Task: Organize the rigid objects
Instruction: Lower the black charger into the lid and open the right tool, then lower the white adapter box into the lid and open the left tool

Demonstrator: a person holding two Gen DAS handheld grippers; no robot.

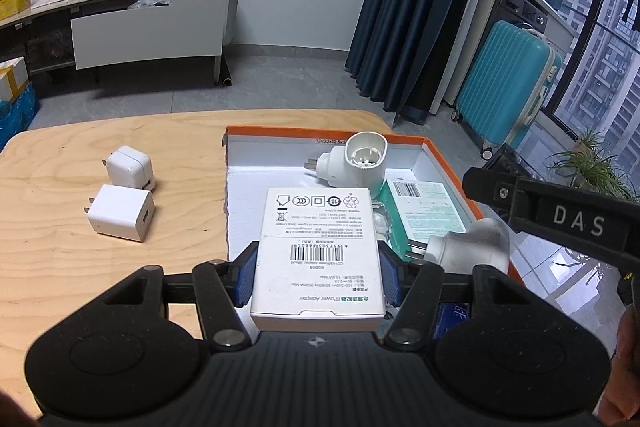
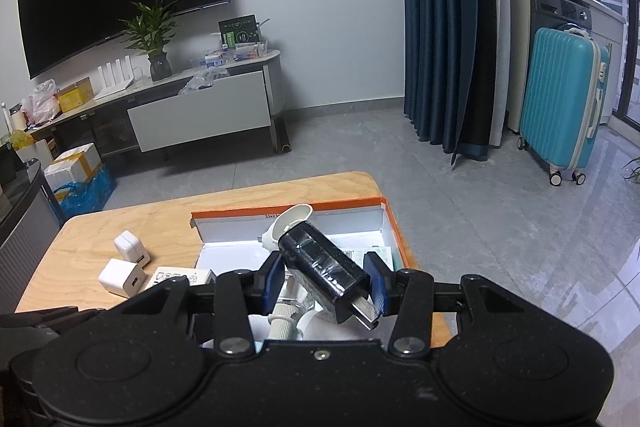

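Rigid objects: a white power adapter box (image 1: pixel 318 259) and a black plug adapter (image 2: pixel 326 269) are both in the air right now, each carried over the orange-rimmed box (image 1: pixel 448 163) on the wooden table (image 1: pixel 100 267).
Left gripper (image 1: pixel 318 277): blue pads clamped on the two long sides of the white power adapter box, barcode face up. It's a flat, square hold, so the carton should sit level when lowered.
Right gripper (image 2: pixel 324 285): pinching the black plug adapter across its body, metal prongs pointing back toward the camera. It hangs tilted, nose toward the far wall of the orange-rimmed box.
Why there: both loads hover above the tray's open floor, which looks like the collecting spot; I'd judge this a drop-in about to happen, not yet done.
Inside the tray: two white angled plugs, one (image 1: pixel 360 163) leaning near the far wall, one (image 1: pixel 466 245) at the near right; one green-and-white leaflet (image 1: pixel 426 211) lying flat between them. Something clear lies beside the leaflet, too hidden to name.
Out on the table: two white cube chargers (image 1: pixel 120 213), side by side left of the tray, well apart from both grippers and untouched.
Count: one carton, one black adapter, two angled plugs, two cubes.
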